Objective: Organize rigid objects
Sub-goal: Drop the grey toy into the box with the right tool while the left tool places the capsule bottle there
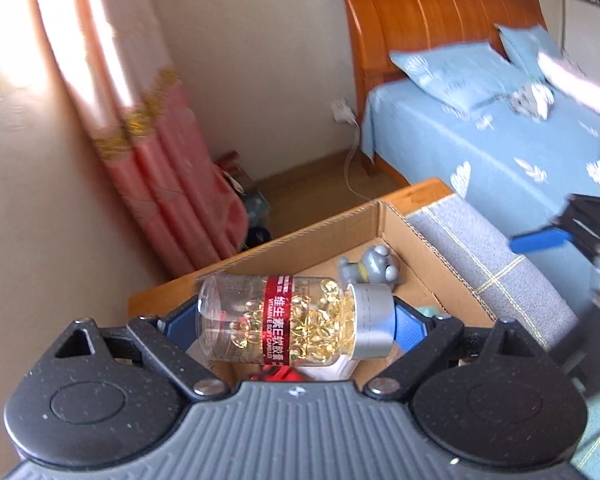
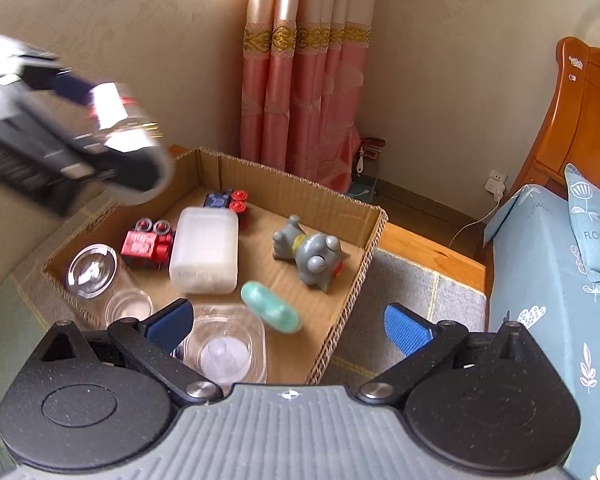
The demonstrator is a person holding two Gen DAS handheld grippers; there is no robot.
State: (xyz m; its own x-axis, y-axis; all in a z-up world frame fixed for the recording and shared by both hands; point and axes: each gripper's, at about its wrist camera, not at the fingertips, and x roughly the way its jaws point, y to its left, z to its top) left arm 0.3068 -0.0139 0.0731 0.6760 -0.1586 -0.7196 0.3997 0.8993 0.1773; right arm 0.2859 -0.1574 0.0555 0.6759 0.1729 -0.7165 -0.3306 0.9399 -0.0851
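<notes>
Closest to us, our left gripper (image 1: 296, 316) is clamped end to end on a clear pill bottle (image 1: 284, 320), lying sideways between the blue pads, up above the cardboard box (image 1: 384, 220). The bottle's about half full of gold capsules, with a red label band round the middle and a silver-grey cap pressed against the right pad.

Our right gripper (image 2: 288, 320) is spread wide with nothing in it, hanging over the near edge of the box. A mint-green oval thing (image 2: 270, 307) sits blurred and tilted right between the fingers; we can't tell if it's touching the box floor.

Inside the box we count: one clear square tub (image 2: 224, 344) nearest us, two clear jars (image 2: 94, 270) in the left corner, one frosted white container (image 2: 204, 250) mid-box, two red-wheeled toy vehicles (image 2: 146, 244) beside it (one red, one blue further back), and one grey toy animal (image 2: 308, 254) on its side to the right.

Beyond that there's a pink curtain (image 2: 304, 92) and a bed (image 1: 500, 152) with blue sheets.
</notes>
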